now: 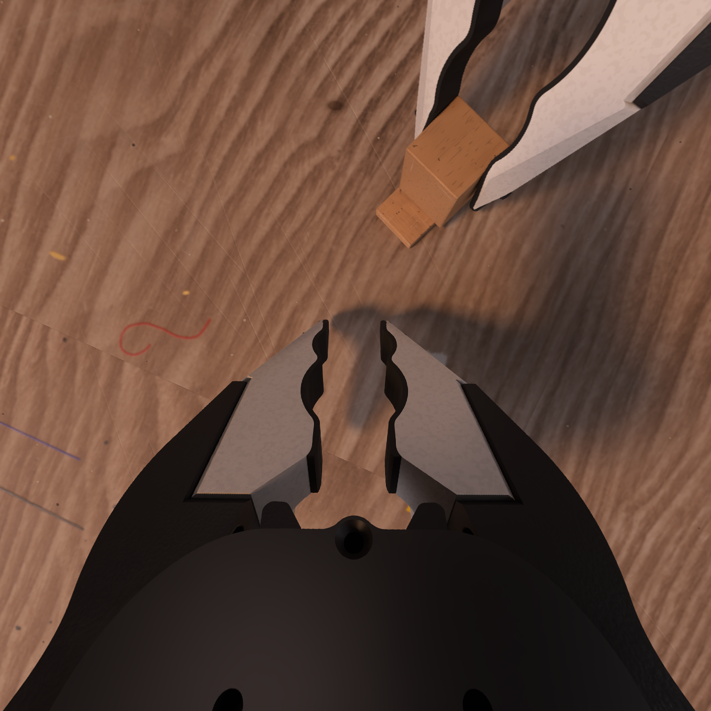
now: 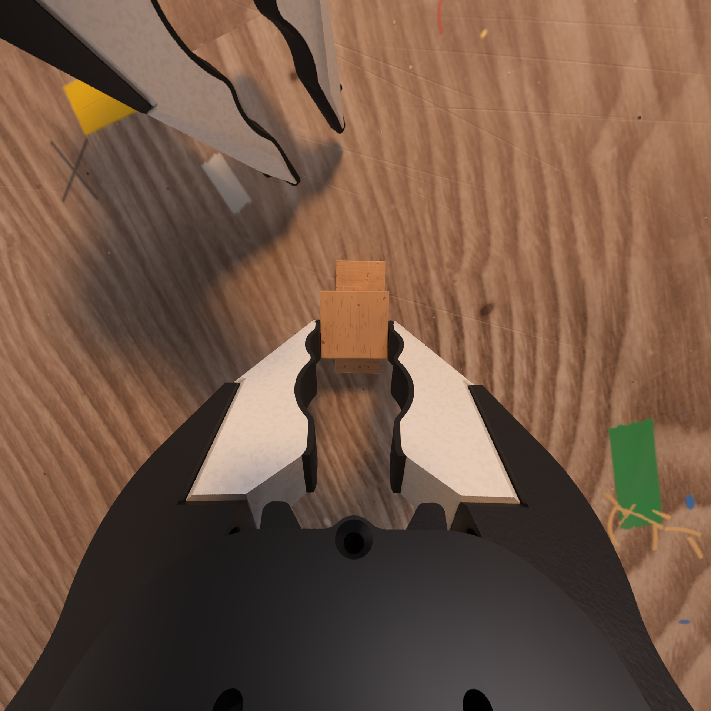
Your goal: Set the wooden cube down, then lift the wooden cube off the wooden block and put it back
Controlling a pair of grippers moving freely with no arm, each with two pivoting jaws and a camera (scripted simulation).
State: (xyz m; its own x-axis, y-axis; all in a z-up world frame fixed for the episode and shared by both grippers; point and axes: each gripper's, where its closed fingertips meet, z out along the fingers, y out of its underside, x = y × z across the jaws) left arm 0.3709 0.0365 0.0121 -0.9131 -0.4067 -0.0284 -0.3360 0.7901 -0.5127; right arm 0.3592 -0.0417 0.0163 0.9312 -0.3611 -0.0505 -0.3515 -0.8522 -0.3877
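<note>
The wooden cube point(image 2: 354, 325) is light orange-brown and sits between the fingertips of my right gripper point(image 2: 354, 327), which is shut on its two sides. The flat wooden block point(image 2: 359, 275) lies on the table right under the cube, showing beyond it and in front of it. I cannot tell if the cube touches the block. In the left wrist view the cube point(image 1: 450, 154), block point(image 1: 404, 217) and right gripper point(image 1: 448, 173) are at upper right. My left gripper point(image 1: 354, 323) is open a little and empty, above bare table short of the block; it also shows in the right wrist view point(image 2: 318, 154).
The wooden table point(image 2: 538, 231) carries flat marks only: a yellow patch point(image 2: 92, 107), a white tape strip point(image 2: 227, 182), a green tape strip point(image 2: 635, 473) and a red scribble point(image 1: 161, 334). The two grippers are close together over the block.
</note>
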